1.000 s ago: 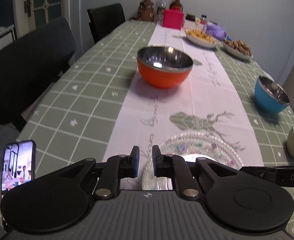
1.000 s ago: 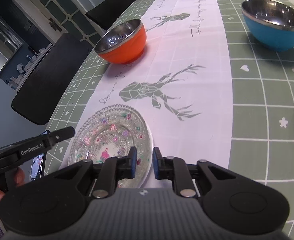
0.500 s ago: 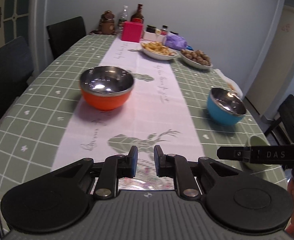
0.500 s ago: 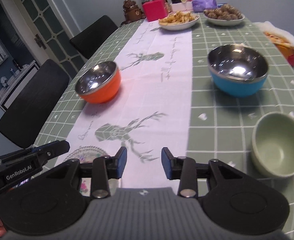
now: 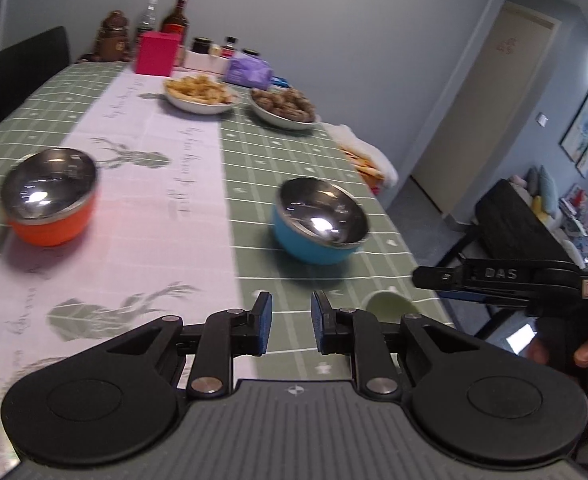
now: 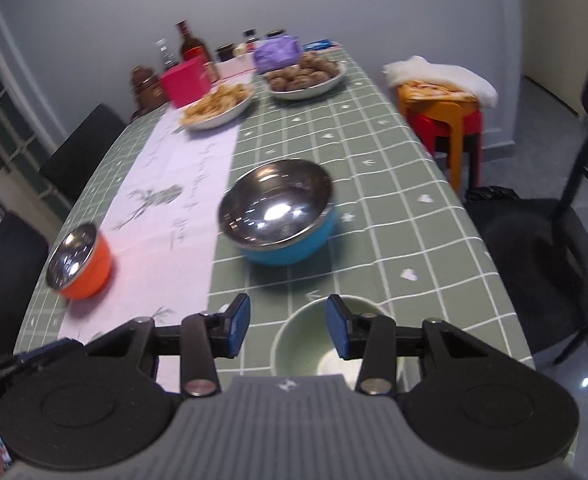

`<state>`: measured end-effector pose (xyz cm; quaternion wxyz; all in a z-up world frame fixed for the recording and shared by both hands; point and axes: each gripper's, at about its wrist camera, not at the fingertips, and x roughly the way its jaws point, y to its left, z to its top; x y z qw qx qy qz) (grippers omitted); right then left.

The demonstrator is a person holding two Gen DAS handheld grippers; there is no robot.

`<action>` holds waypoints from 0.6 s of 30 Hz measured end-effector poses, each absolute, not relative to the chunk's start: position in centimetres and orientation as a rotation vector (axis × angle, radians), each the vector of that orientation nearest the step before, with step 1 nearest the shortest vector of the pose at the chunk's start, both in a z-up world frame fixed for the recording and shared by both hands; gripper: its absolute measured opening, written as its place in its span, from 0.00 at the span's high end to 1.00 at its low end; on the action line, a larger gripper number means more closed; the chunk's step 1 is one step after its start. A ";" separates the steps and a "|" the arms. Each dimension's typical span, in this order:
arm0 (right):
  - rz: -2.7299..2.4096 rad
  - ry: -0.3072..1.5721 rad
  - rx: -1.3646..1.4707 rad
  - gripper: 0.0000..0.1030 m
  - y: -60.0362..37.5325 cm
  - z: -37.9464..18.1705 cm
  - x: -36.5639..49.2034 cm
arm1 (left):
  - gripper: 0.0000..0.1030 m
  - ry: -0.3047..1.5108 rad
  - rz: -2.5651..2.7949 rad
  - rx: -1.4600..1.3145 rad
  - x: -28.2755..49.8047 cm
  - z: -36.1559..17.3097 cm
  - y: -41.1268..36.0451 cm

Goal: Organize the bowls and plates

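Note:
My left gripper hovers over the green checked tablecloth, its jaws opening with nothing between them. Ahead of it stand a blue steel-lined bowl and, to the left on the white runner, an orange one. A pale green bowl peeks out behind its right finger. My right gripper hangs above that green bowl, jaws opening. The bowl's left rim shows between the pads, but they do not press on it. The blue bowl and orange bowl lie beyond.
Two plates of food, bottles, a pink box and a purple bag crowd the far end. Stacked orange and red stools under a white cloth and a black chair stand along the table's right edge.
Both views have swung right and risen. The patterned glass plate has dropped out of sight, and the blue and green bowls have come in front. Both pairs of jaws have widened.

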<state>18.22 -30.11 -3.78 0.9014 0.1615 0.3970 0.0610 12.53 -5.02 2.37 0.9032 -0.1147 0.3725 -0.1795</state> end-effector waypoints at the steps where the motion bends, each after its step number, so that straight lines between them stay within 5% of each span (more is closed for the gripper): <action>1: 0.125 0.826 0.350 0.59 -30.4 -3.9 18.4 | 0.78 0.766 -0.388 -0.239 12.9 2.2 -5.8; 12: 0.094 0.741 0.345 0.59 -30.8 -3.8 23.8 | 0.75 0.755 -0.295 -0.243 20.8 0.9 -9.7; 18: 0.091 0.800 0.448 0.69 -31.8 -6.0 27.9 | 0.75 0.787 -0.243 -0.277 25.4 -0.9 -9.9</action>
